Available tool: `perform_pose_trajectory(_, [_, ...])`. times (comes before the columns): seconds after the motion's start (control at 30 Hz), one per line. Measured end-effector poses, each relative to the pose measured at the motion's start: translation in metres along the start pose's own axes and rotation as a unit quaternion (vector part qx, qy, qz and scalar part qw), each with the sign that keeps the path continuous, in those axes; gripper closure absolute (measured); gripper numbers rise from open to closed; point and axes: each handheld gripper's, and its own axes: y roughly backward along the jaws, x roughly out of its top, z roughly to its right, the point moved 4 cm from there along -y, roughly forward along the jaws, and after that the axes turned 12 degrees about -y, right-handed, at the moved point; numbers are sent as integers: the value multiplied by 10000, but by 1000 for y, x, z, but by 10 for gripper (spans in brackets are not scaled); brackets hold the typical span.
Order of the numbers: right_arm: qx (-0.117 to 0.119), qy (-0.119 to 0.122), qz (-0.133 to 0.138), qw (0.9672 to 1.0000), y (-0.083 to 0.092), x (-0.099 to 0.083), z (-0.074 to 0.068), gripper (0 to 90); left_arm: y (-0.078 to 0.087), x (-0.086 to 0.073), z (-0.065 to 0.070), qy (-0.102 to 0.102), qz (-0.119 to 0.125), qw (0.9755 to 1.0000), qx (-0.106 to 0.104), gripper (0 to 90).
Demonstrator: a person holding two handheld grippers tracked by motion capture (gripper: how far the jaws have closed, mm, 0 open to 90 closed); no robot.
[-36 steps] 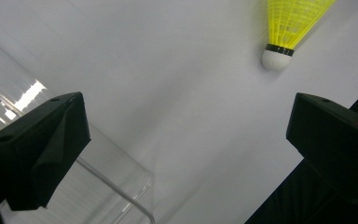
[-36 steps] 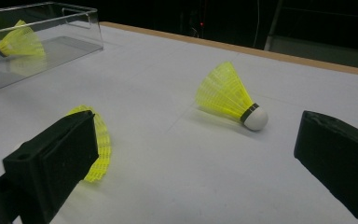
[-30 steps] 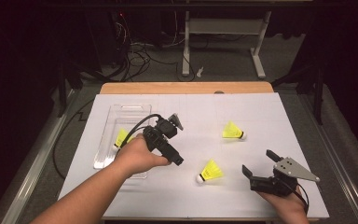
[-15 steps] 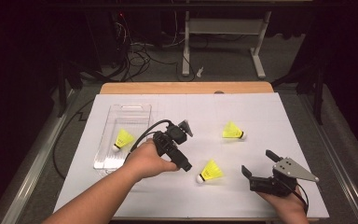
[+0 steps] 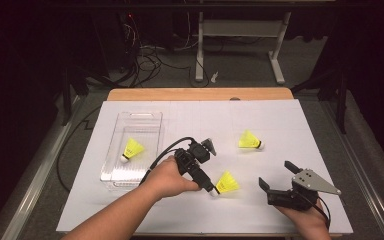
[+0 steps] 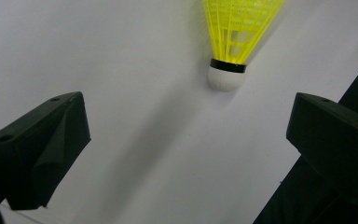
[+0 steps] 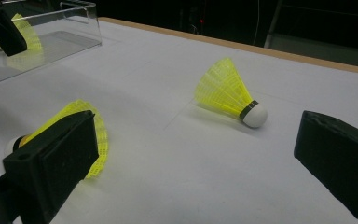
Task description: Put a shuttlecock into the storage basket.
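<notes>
Three yellow shuttlecocks with white corks are on the white table. One lies inside the clear box (image 5: 135, 116), shuttlecock (image 5: 131, 149). A second (image 5: 250, 140) (image 7: 228, 93) lies on its side at the right. The third (image 5: 226, 182) (image 6: 237, 32) (image 7: 95, 126) lies near the front, cork toward my left gripper. My left gripper (image 5: 211, 166) (image 6: 182, 126) hovers just left of it, open and holding nothing. My right gripper (image 5: 276, 175) (image 7: 191, 154) rests near the front right edge, open, jaws wide, nothing between them.
The clear box (image 7: 74, 28) stands at the table's left. A wooden strip (image 5: 200, 94) borders the far edge. Beyond it are cables and a desk frame (image 5: 240, 55) on the floor. White table surface (image 5: 280, 120) lies bare around the right shuttlecock.
My left gripper has moved right, away from the clear box, to beside the front shuttlecock. The shuttlecock in the box stays there. The right gripper has not moved.
</notes>
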Motion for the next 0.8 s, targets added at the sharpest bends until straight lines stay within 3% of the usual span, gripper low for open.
perform_pose_trajectory(0.4, [8, -1, -9, 10000, 0, 0, -1, 3, -20, 7, 10, -179, -114, 9997, -76, 16])
perform_pose_trajectory(0.8, [7, 23, -15, 10000, 0, 0, -1, 3, -38, 12, 12, -217, -55, 9997, -70, 79])
